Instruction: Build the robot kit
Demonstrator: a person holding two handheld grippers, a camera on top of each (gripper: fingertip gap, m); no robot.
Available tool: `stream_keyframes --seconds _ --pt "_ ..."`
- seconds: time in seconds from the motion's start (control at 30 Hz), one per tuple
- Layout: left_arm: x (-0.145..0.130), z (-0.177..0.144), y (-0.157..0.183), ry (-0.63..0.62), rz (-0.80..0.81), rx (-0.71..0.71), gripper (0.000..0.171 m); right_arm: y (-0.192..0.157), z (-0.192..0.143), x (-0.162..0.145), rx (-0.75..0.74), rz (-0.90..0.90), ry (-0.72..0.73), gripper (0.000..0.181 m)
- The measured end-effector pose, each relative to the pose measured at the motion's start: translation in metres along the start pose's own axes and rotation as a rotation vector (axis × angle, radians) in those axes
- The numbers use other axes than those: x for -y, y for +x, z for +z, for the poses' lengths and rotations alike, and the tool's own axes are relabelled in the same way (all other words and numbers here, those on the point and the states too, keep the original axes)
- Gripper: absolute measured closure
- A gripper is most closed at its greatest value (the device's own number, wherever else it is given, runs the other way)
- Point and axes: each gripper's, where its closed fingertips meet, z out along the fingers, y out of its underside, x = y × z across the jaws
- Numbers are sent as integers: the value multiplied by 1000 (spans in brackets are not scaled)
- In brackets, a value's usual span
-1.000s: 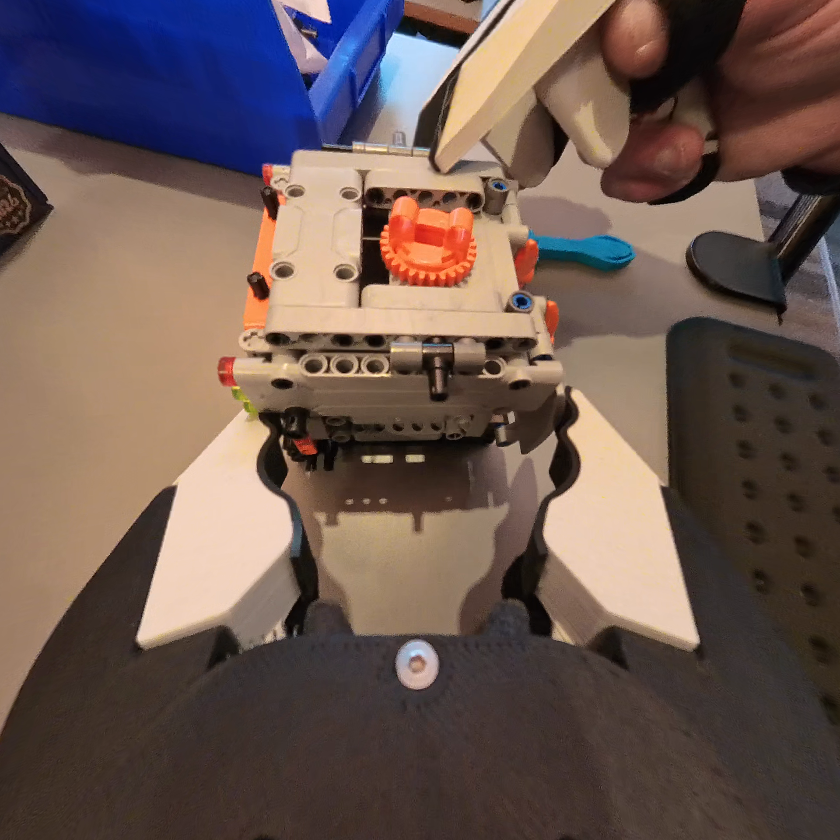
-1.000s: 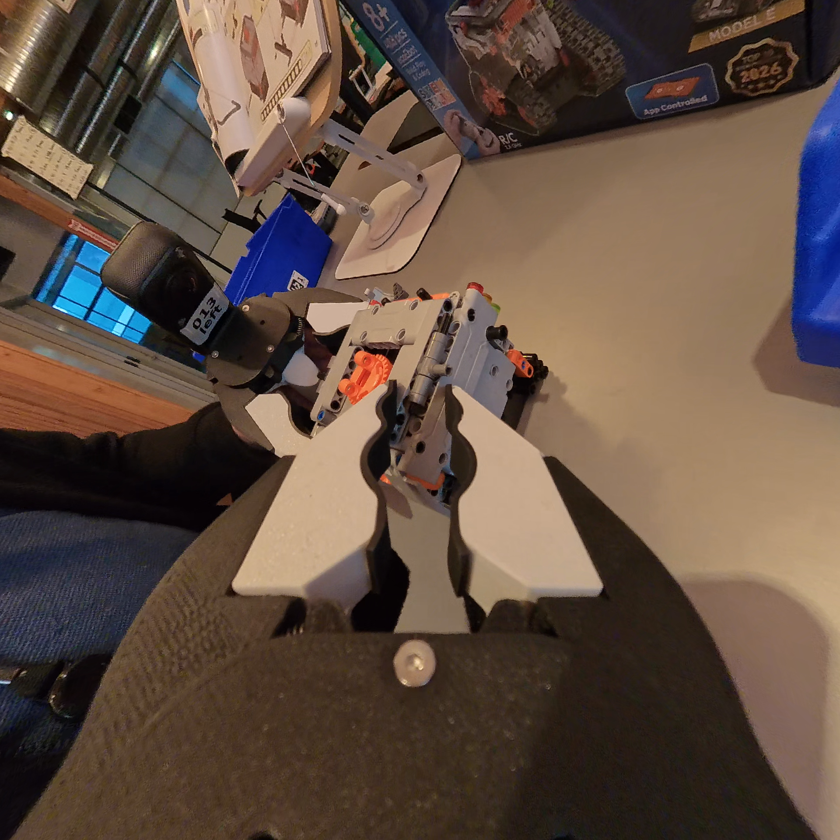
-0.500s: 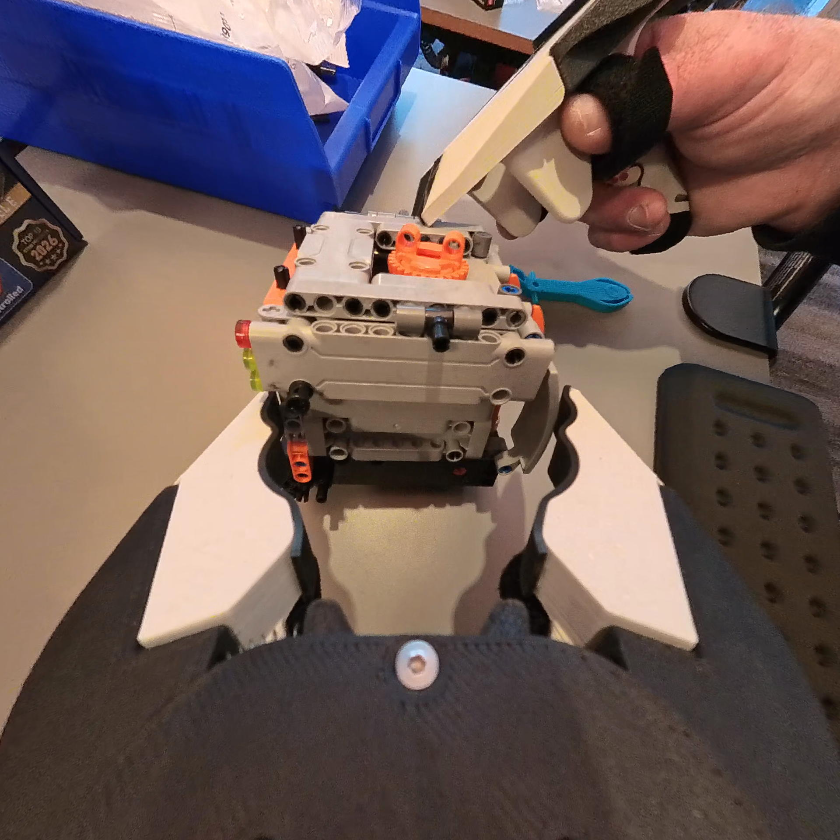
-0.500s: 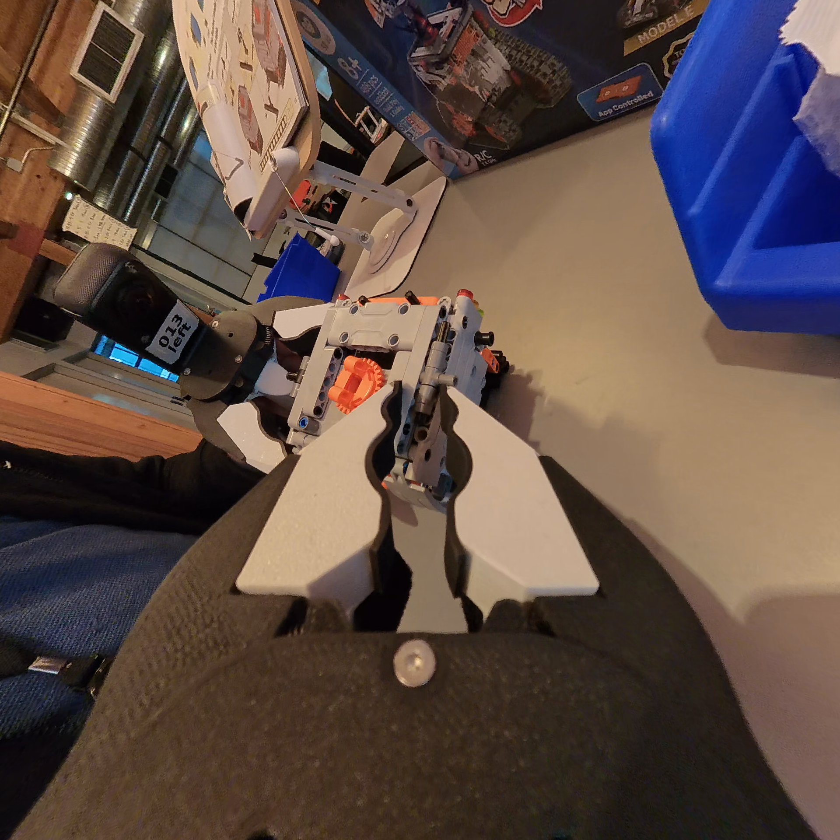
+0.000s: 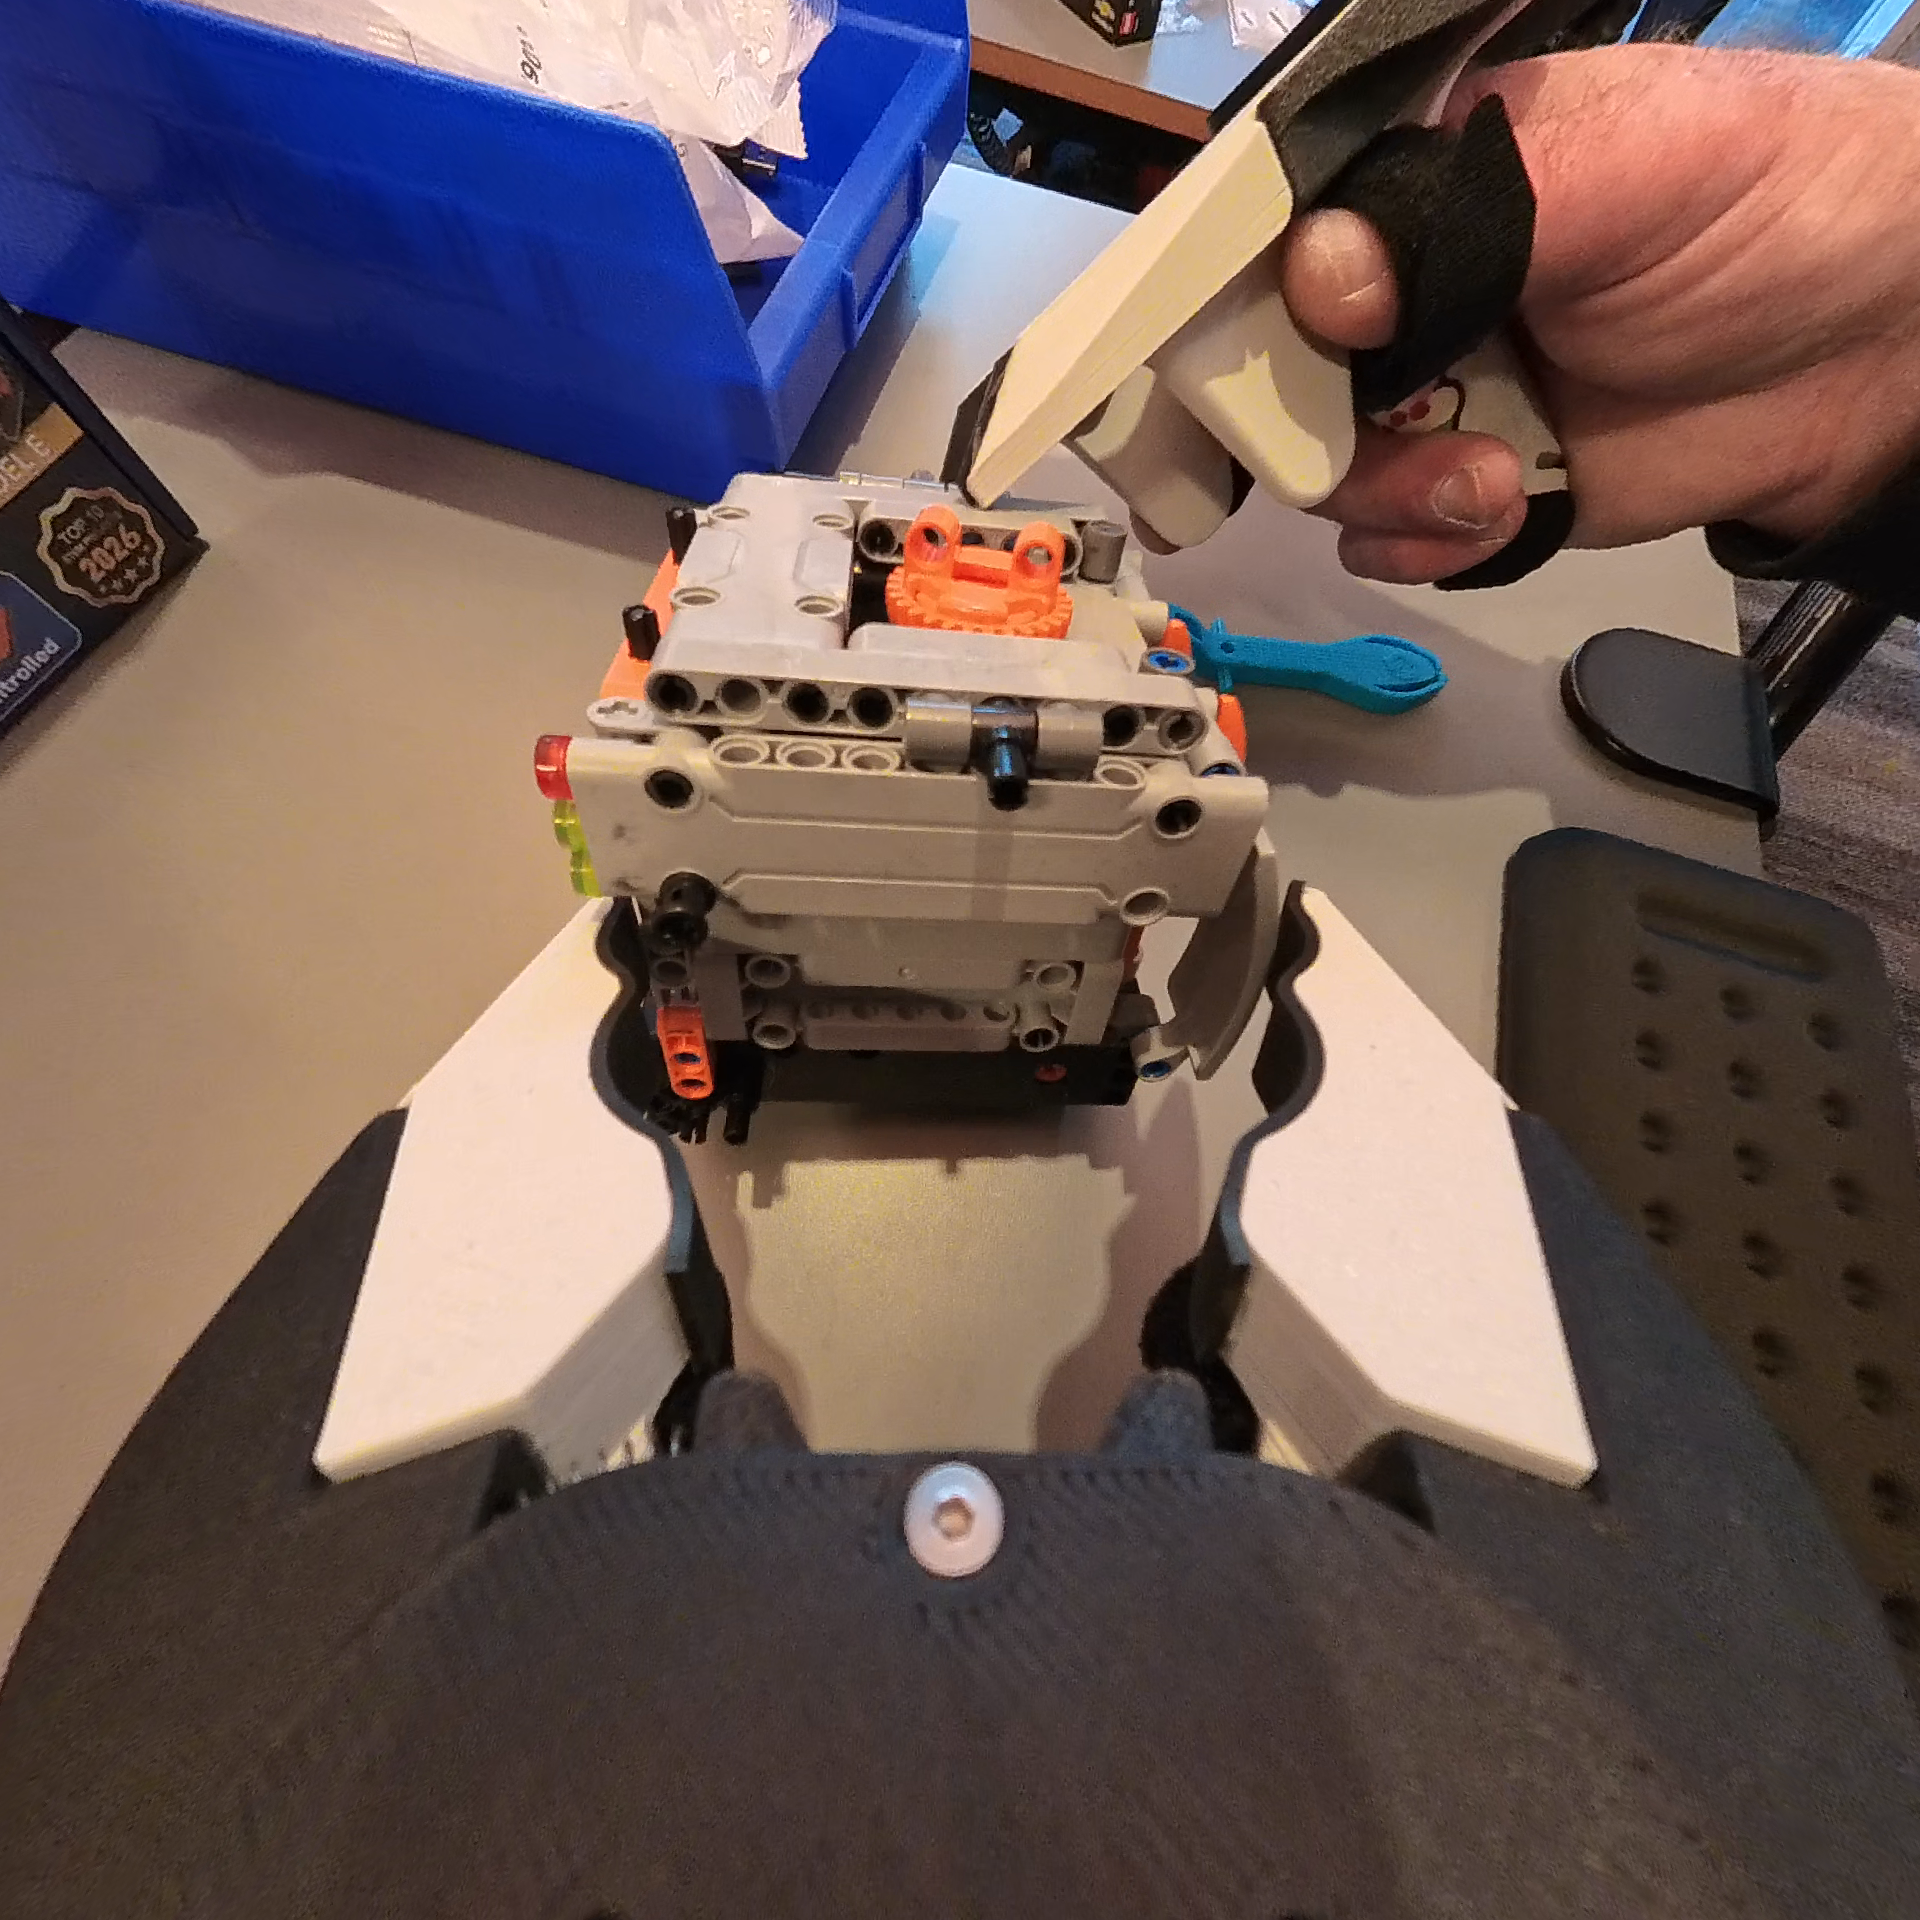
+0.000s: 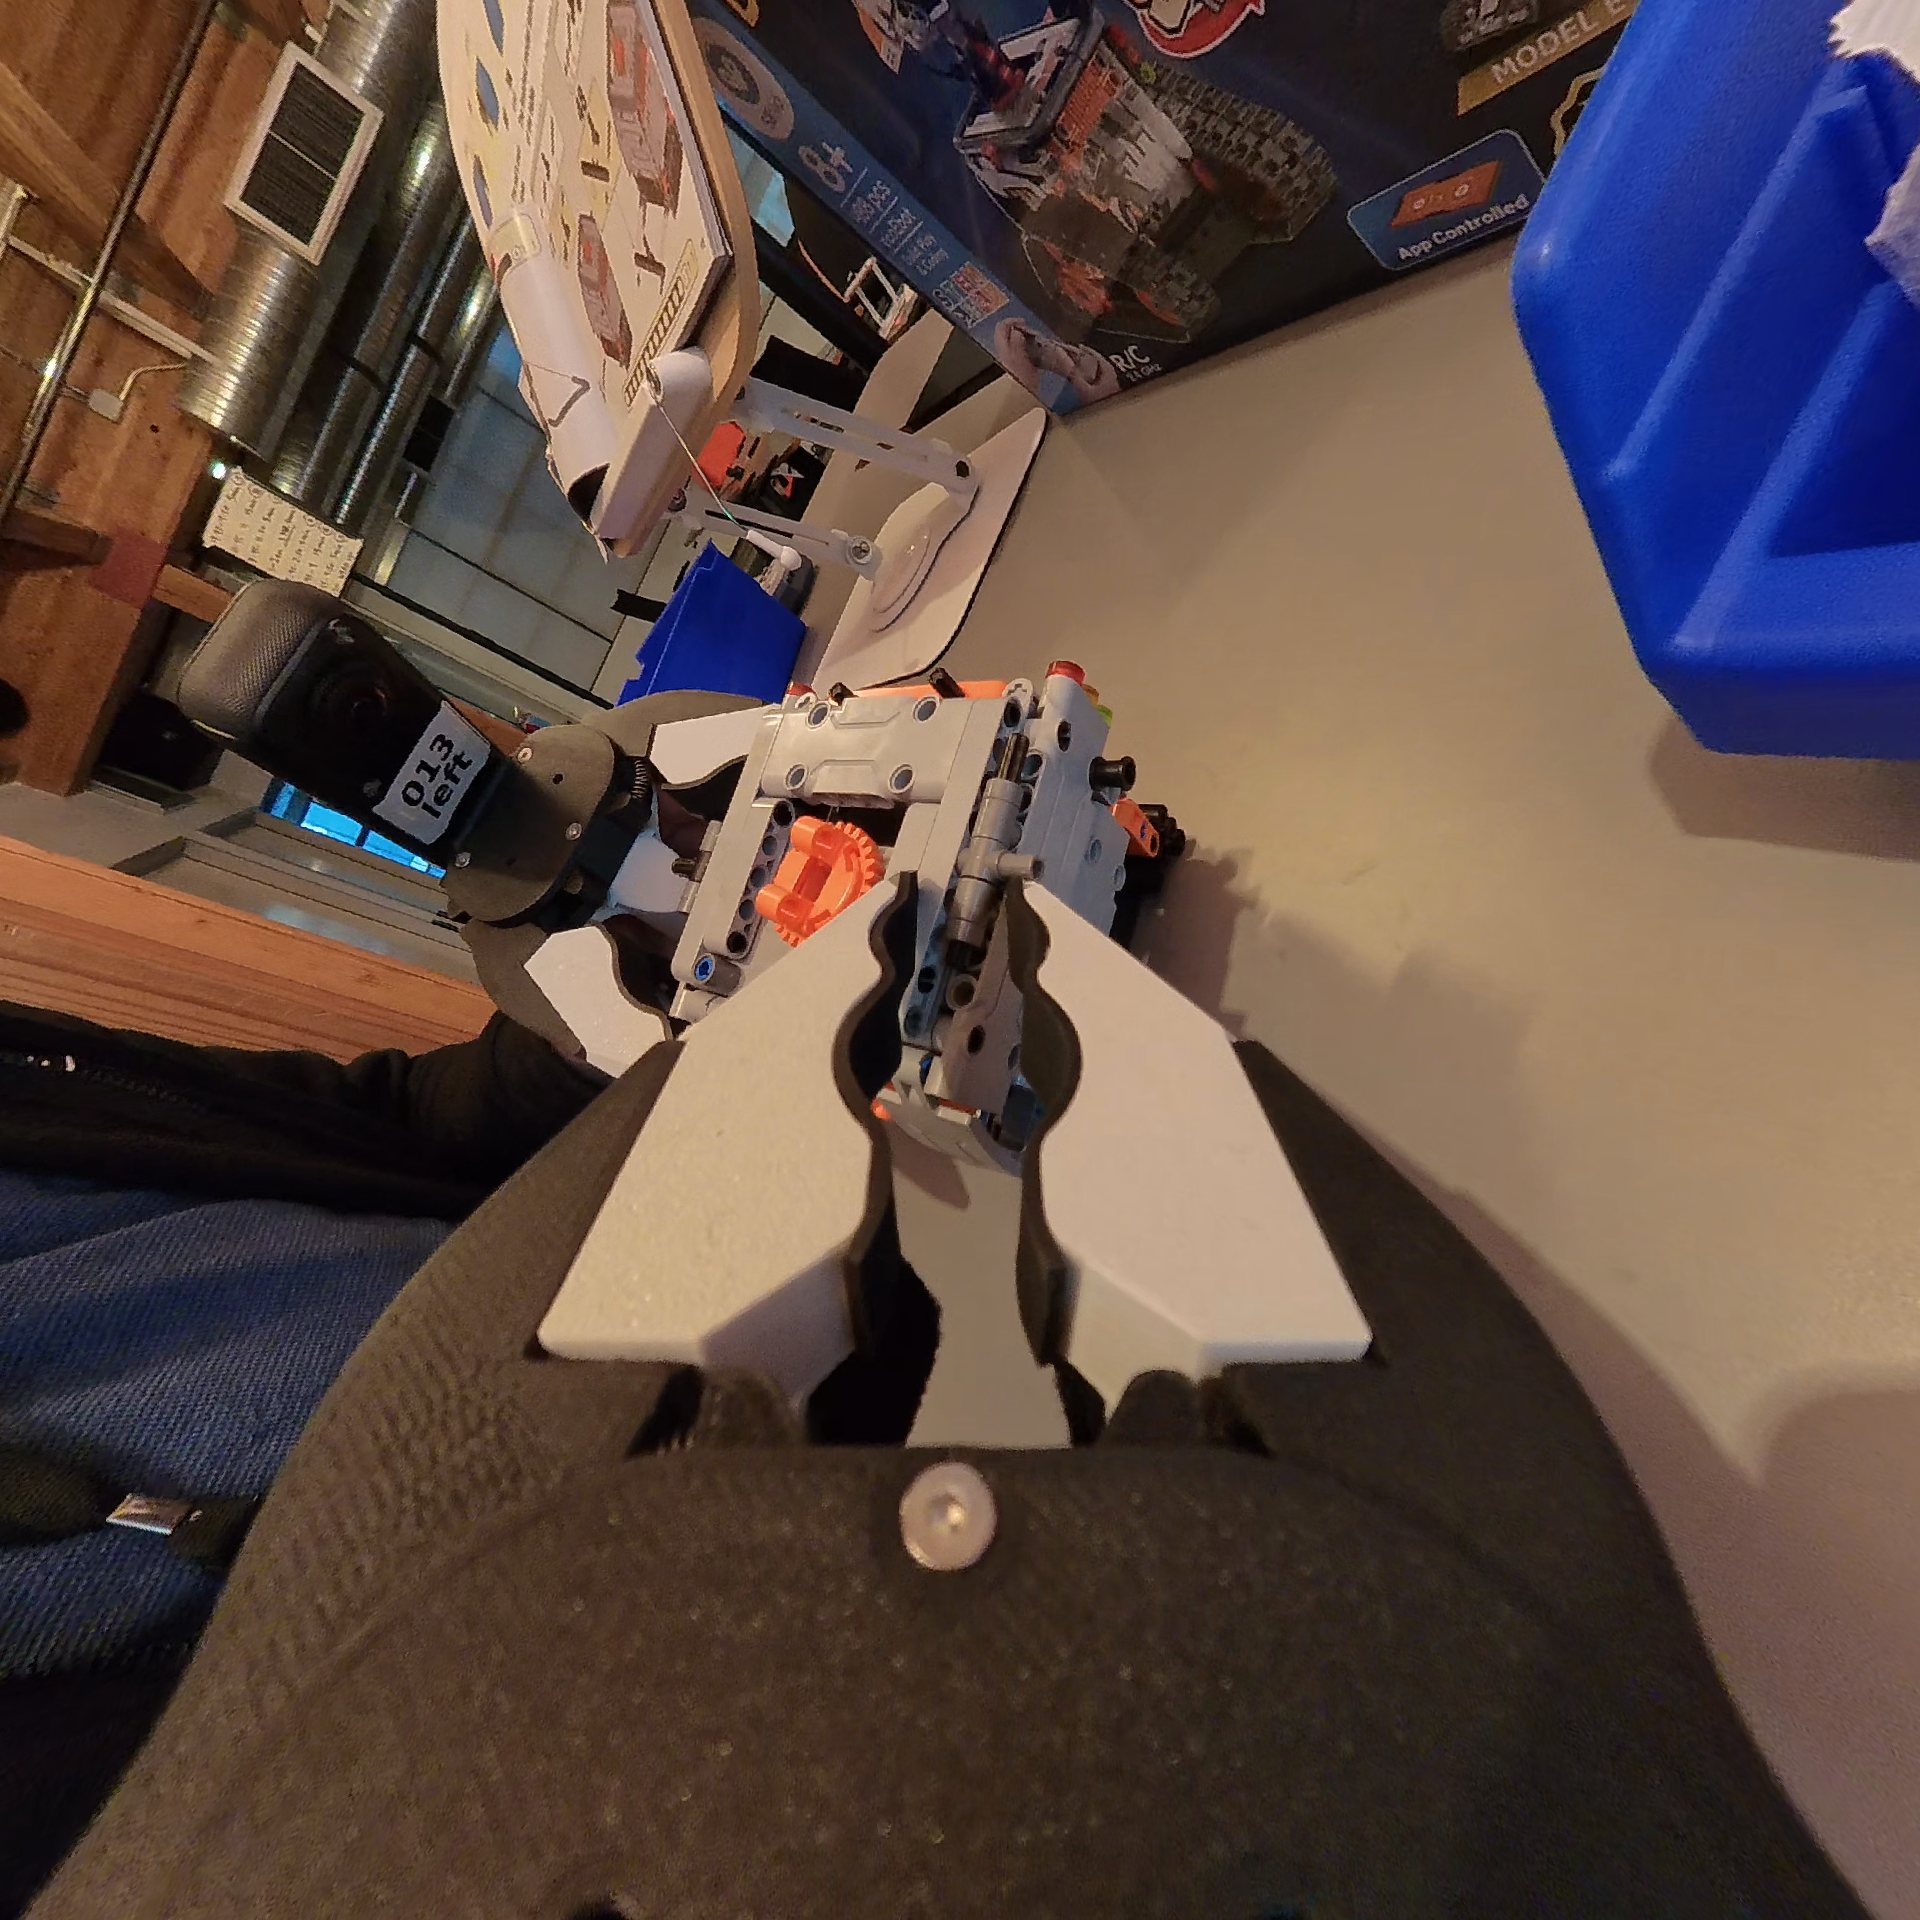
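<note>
A grey brick-built model (image 5: 914,831) with an orange gear (image 5: 977,592) on top stands on the grey table (image 5: 260,935). My left gripper (image 5: 951,966) is shut on the model's lower part, one finger on each side. My right gripper (image 6: 961,914) is shut on a grey beam at the model's (image 6: 883,748) top edge. In the left wrist view the right gripper (image 5: 982,473) comes in from the upper right, held by a hand (image 5: 1610,291), with its tip on the model's far top edge.
A blue bin (image 5: 468,260) with plastic bags stands at the back left. A teal tool (image 5: 1340,665) lies right of the model. A black perforated pad (image 5: 1714,1143) and a black stand foot (image 5: 1662,717) are at the right. The set's box (image 6: 1143,156) and a booklet on a stand (image 6: 603,239) are beyond. My right fingertips sit around 7 cm from my left ones.
The model has tipped from showing its top face to standing more upright, with its base down at the table. Both grippers kept their hold. More of the blue bin has come into view.
</note>
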Motion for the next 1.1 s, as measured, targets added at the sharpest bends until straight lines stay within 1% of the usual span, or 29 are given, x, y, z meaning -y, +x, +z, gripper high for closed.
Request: stream_keyframes --seconds 1.1 --pt "0 0 0 17 -1 -4 55 0 0 0 10 4 12 167"
